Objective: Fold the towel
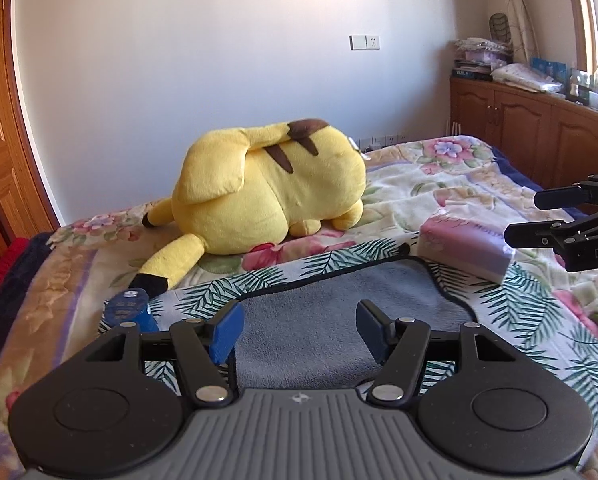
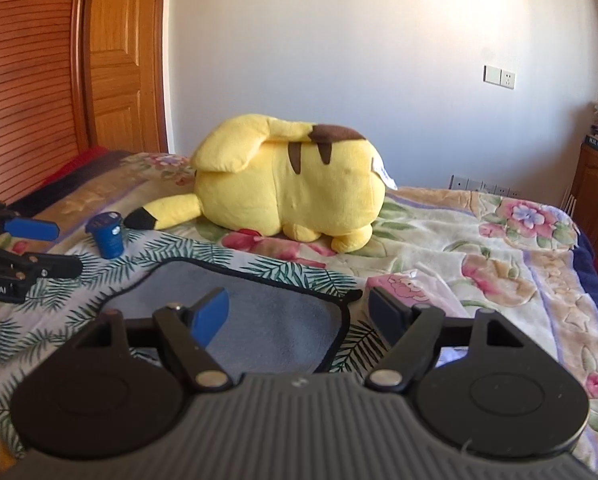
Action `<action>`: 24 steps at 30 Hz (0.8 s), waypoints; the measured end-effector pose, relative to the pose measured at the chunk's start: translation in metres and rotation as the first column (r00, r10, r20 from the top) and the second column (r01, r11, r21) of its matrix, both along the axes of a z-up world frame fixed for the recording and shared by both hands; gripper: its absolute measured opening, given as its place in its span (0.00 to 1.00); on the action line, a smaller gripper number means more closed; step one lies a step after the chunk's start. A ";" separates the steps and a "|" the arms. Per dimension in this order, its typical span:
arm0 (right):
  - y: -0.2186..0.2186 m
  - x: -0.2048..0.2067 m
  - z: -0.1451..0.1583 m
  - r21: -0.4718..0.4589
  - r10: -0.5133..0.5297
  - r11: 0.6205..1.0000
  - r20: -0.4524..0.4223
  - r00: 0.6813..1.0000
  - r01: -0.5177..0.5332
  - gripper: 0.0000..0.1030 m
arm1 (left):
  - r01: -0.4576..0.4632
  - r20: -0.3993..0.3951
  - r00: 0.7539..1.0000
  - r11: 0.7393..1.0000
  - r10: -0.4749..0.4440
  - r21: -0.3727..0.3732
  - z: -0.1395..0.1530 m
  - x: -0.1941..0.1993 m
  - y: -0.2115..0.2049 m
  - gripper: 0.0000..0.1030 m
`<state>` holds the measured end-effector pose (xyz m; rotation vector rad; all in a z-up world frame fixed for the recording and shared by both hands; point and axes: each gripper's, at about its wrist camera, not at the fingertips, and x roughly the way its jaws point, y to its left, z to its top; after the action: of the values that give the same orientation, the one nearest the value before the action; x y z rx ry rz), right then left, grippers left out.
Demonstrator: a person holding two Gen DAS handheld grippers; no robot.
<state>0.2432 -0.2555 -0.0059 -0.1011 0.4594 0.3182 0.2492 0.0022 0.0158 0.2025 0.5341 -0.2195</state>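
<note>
A grey-blue towel with a dark hem lies flat on a palm-leaf cloth on the bed; it also shows in the right wrist view. My left gripper is open and empty, hovering over the towel's near part. My right gripper is open and empty above the towel's right side. The right gripper also shows at the right edge of the left wrist view. The left gripper shows at the left edge of the right wrist view, open.
A big yellow plush lies behind the towel. A pink-purple tissue pack sits at the towel's far right corner, a small blue cup at its far left. Wooden cabinets stand right, wooden doors left.
</note>
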 end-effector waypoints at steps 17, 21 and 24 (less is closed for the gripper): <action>-0.007 -0.071 0.055 0.067 -0.029 0.997 0.045 0.999 0.026 0.95 | -0.035 0.070 0.997 0.998 0.039 -0.052 0.059 -0.086 0.007 0.80; -0.012 -0.084 0.064 0.073 -0.044 0.996 0.051 0.998 0.041 1.00 | -0.048 0.075 0.996 0.997 0.053 -0.068 0.068 -0.101 0.009 0.84; -0.014 -0.092 0.069 0.070 -0.052 0.996 0.049 0.997 0.049 1.00 | -0.056 0.081 0.995 0.995 0.063 -0.083 0.073 -0.112 0.010 0.84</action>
<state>0.1514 -0.2693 0.0631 -0.0308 0.3994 0.2808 0.1374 0.0124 0.0892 0.1163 0.4467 -0.1737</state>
